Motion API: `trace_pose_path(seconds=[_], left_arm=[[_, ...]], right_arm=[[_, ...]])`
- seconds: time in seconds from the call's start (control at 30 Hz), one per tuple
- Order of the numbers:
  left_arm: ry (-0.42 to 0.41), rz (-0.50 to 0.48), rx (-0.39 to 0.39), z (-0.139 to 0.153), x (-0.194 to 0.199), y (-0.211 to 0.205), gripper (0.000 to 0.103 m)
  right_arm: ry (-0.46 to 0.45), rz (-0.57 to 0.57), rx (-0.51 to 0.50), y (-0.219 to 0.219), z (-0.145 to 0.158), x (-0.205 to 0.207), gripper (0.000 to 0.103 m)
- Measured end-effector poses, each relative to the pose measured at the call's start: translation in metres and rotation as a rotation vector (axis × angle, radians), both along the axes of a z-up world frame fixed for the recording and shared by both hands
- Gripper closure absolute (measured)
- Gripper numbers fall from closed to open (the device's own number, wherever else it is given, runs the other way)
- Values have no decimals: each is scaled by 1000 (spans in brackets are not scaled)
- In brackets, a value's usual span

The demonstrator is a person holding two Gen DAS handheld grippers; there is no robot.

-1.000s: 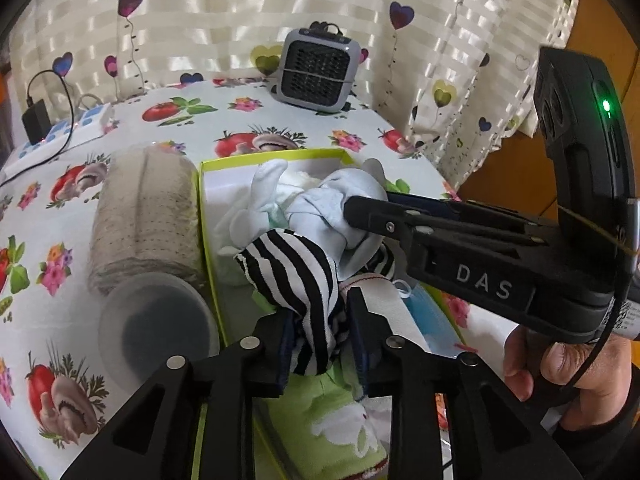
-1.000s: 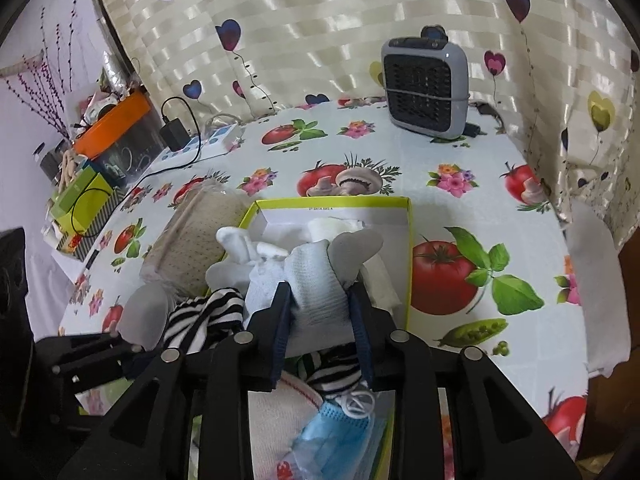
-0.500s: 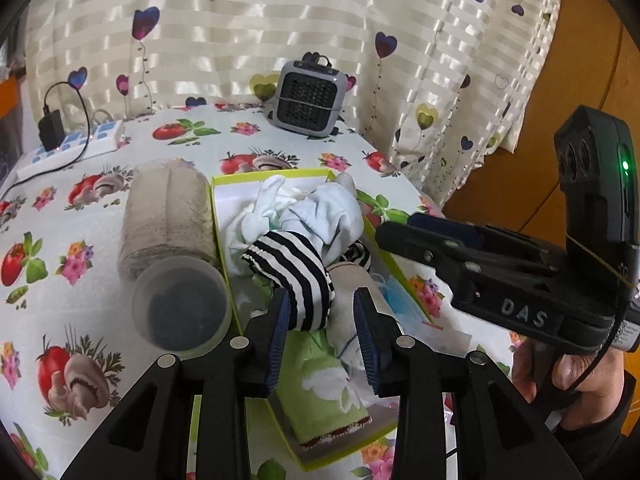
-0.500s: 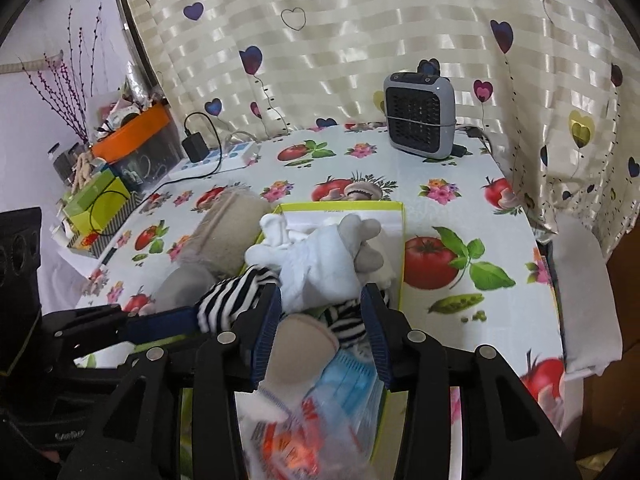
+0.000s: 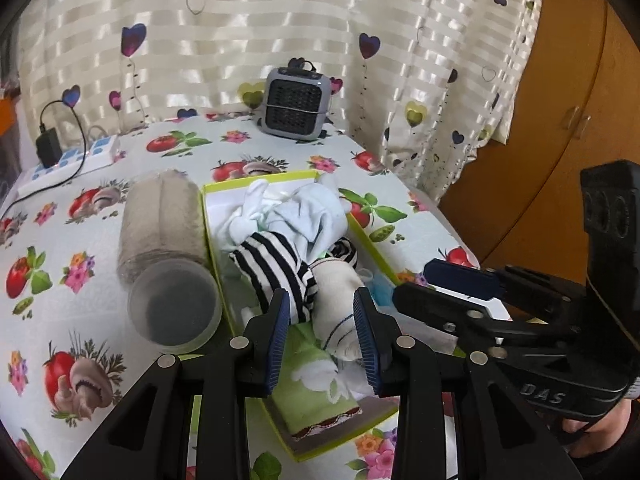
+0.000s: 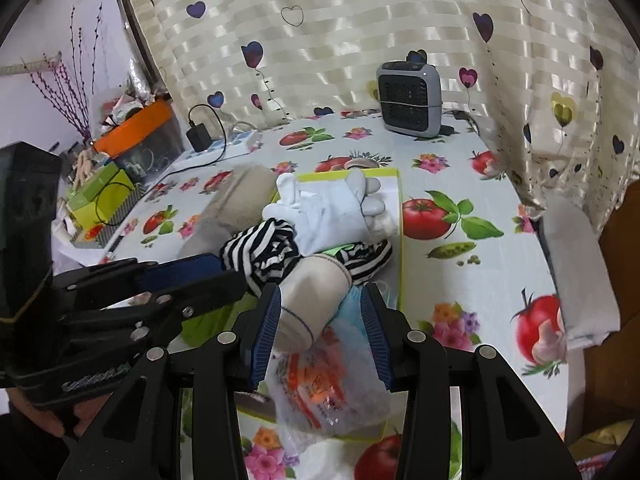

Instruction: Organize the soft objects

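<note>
From my left claw's camera I can read the raised letters "DAS" on the black body of my right claw point(image 5: 460, 292), low at the right. The orange print on the clear plastic packet point(image 6: 320, 384) is too blurred for me to read.

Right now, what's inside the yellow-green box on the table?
The box holds a white glove, a striped sock, a beige sock, a green cloth and a blue mask. Whatever lies beneath them is covered.
</note>
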State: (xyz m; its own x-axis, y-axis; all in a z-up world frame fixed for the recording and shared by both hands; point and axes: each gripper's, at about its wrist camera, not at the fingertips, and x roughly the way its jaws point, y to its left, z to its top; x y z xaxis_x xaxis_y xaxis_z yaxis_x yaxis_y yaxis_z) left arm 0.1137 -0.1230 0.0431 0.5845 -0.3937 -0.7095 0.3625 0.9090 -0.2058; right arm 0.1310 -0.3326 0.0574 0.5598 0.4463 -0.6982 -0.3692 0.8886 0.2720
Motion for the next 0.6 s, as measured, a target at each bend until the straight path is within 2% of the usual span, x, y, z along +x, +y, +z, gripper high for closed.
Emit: trace_pose_path(seconds=[0.23, 0.6], left_arm=[[-15, -1, -8, 4, -14, 6, 71], [-68, 65, 42, 12, -53, 25, 71]], right_arm=[[-14, -17, -9, -3, 4, -12, 60], [-60, -2, -78, 9, 10, -47, 60]])
